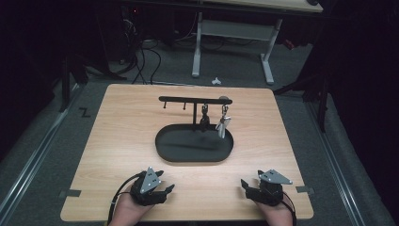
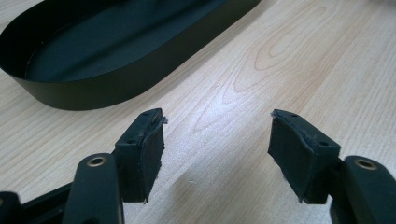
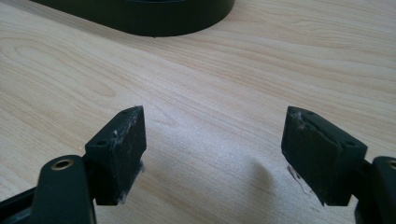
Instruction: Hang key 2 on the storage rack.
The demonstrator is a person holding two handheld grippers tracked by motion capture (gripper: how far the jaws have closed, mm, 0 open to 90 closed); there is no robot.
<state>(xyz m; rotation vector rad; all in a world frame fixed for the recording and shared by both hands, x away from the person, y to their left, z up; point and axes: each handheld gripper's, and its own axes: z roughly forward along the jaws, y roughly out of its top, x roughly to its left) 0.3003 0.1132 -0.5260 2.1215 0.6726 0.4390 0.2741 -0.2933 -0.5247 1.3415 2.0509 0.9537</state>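
Observation:
A black oval tray (image 1: 169, 150) lies in the middle of the wooden table (image 1: 117, 136), with a black T-shaped rack (image 1: 193, 100) rising from its far side. Two small items hang from the rack's right half: a dark one (image 1: 204, 117) and a silvery one (image 1: 222, 123). Near the front edge at the left, my left gripper (image 1: 162, 188) rests open, and its own view has the tray (image 2: 116, 79) just ahead of the empty jaws (image 2: 217, 140). At the front right my right gripper (image 1: 247, 186) is open too, nothing between its pads (image 3: 212, 149), with the tray's rim (image 3: 154, 21) at the top.
Bare wood lies between the tray and both grippers. Two tape pieces (image 1: 69, 193) (image 1: 305, 189) mark the front corners. Beyond the table, on the grey floor, stand a white-legged desk (image 1: 233, 42) and loose cables (image 1: 141, 56).

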